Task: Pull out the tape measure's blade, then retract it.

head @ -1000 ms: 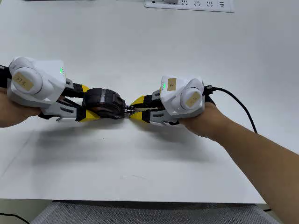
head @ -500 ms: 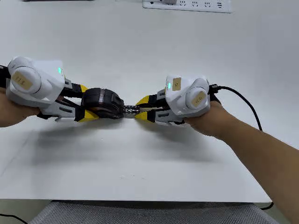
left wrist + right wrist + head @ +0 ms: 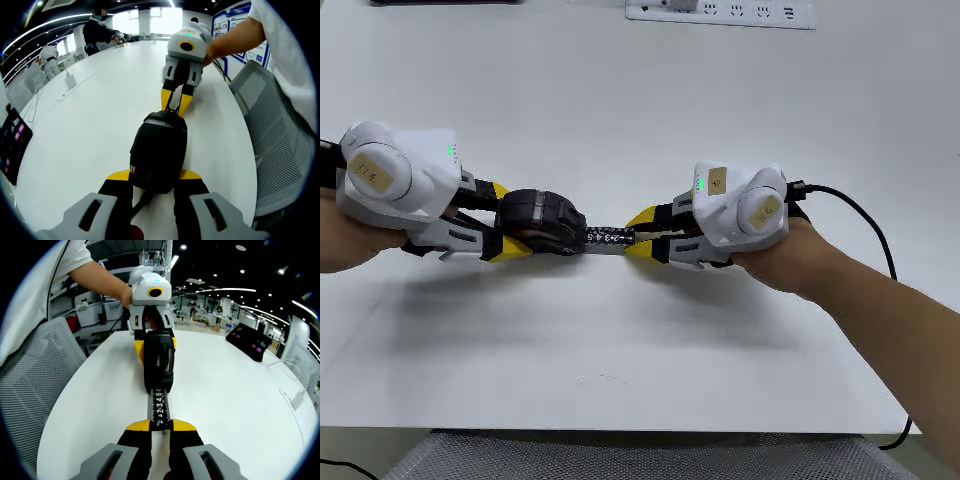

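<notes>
The white bench (image 3: 620, 100) spreads out on every side of the black tape measure (image 3: 542, 222), which sits low over its near half. I cannot tell whether the case touches the top. The left tool (image 3: 508, 220) comes at the tape measure from the person's left, and its two yellow-tipped jaws are clamped on the case's rear half, one on each flat side. The right tool (image 3: 638, 234) stands a short way off the opposite end of the tape measure, facing its mouth and in line with it. Its jaws are closed, pinching the tip of the blade (image 3: 608, 237). A short length of that blade, printed with numbers, runs straight from the mouth of the tape measure to those jaws, bridging the gap between the two tools. A white power strip (image 3: 720, 12) lies well beyond the tape measure, at the bench's far edge.
</notes>
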Demonstrator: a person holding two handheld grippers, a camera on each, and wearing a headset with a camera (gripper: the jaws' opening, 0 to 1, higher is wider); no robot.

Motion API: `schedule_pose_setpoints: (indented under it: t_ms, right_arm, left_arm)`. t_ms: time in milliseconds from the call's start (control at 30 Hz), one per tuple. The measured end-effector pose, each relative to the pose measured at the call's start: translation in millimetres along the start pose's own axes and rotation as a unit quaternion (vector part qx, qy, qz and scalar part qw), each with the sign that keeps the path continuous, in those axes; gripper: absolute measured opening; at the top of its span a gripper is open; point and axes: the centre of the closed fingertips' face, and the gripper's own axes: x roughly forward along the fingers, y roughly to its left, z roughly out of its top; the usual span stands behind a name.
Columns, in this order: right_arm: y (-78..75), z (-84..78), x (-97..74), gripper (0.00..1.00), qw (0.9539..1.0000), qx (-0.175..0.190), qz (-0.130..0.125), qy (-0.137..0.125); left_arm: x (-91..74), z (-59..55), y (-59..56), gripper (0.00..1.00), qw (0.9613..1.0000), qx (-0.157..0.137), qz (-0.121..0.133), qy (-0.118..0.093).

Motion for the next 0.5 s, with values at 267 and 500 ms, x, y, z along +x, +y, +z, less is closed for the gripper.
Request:
schedule_pose_setpoints:
  t_ms: [267,500]
  right_arm:
    - [-0.4,-5.3,-7.8,0.08,1.0000,0.000,-0.001,0.005]
    - [-1.6,-11.3,-16.1,0.08,0.9999,-0.001,-0.003,0.012]
  left_arm:
    - [0.3,0.2,0.0,0.26,1.0000,0.000,0.000,0.000]
    - [0.4,-0.1,0.0,0.26,1.0000,0.000,0.000,0.000]
